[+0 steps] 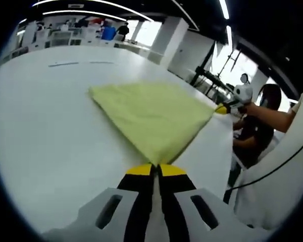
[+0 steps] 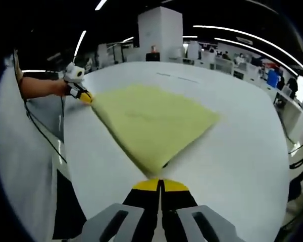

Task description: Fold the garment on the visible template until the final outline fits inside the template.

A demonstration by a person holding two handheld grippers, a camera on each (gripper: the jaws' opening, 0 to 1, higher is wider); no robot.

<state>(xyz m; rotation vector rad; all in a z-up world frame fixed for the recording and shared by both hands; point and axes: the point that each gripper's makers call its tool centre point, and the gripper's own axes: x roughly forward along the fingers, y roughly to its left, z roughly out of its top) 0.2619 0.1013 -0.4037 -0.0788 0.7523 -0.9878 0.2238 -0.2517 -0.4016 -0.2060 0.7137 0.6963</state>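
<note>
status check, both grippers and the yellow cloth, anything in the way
Left gripper shut on one corner of yellow garment. Right gripper shut on adjacent corner. Garment spread on white table, partly lifted. Nothing in the way.

Left tool: jaws pressed together, yellow tips meeting, pinched on a corner of the garment.
Right tool: jaws closed, tips meeting on another garment corner.
Left tool in the right gripper view: at far left, held by a bare forearm reaching in.
Right forearm: stretched in from the right in the left gripper view.
</note>
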